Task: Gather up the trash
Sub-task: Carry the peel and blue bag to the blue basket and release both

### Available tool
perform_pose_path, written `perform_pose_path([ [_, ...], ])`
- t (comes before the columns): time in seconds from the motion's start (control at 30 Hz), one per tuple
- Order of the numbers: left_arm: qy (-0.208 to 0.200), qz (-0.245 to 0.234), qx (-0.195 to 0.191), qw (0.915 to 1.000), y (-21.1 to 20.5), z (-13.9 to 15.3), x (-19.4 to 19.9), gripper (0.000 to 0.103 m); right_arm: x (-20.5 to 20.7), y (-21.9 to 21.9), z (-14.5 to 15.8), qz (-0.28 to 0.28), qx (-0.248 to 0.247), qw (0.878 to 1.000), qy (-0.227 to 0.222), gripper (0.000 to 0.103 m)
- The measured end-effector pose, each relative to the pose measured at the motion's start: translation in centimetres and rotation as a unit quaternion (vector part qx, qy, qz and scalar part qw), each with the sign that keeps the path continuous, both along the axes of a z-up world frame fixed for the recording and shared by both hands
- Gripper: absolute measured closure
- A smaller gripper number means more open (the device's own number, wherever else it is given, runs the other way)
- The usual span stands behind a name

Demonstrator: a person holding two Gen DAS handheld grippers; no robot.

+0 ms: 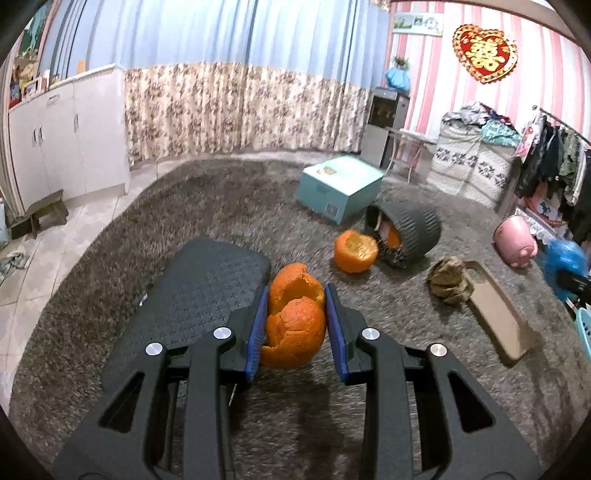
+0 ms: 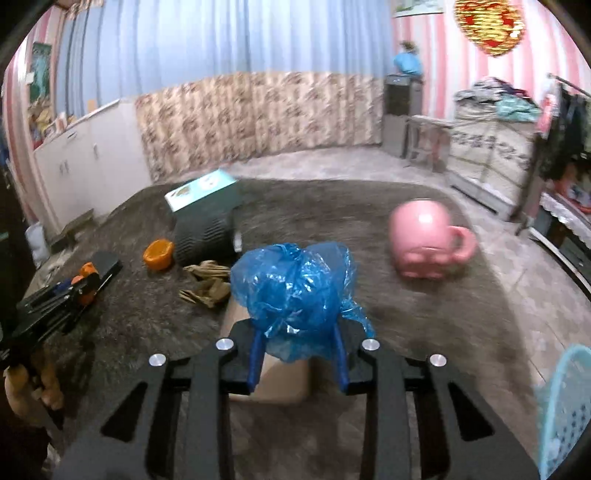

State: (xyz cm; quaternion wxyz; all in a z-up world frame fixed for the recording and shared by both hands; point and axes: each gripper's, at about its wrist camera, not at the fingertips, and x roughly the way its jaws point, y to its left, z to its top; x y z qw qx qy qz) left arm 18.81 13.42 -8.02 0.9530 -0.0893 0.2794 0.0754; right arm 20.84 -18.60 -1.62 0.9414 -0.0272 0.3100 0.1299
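Left tool (image 1: 295, 314): clamped on curled orange citrus peel (image 1: 293, 325). Right tool (image 2: 299, 332): gripping crumpled blue plastic bag (image 2: 291, 284). Both above shaggy grey carpet (image 1: 184, 206).

A shaggy grey-brown rug (image 1: 221, 192) covers most of the floor, with pale patterned tiles (image 1: 44, 266) along its left edge. Blue curtains (image 1: 229, 33) with a floral lower band (image 1: 240, 107) hang across the far wall. White cabinets (image 1: 62, 129) stand at the left. The right wall has pink and white stripes (image 1: 428, 77) and carries a red and gold heart ornament (image 1: 484, 51). Below it are a dark cabinet (image 1: 384, 118), a covered stack of bedding (image 1: 472, 155) and a rack of clothes (image 1: 554, 155).
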Motion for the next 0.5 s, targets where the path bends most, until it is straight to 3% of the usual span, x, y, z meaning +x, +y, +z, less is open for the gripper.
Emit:
perform_pose_path([
  [0.27, -0.024, -0.033, 0.017, 0.999, -4.2, 2.9, -1.4, 0.073, -5.0, -10.6, 1.4, -0.123, 0.008, 0.992, -0.019, 0.072],
  [0.5, -0.05, -0.092, 0.02, 0.9943, -11.0, 5.8, -1.6, 0.074, -8.4, -19.3, 1.9, -0.245, -0.018, 0.968, -0.04, 0.072],
])
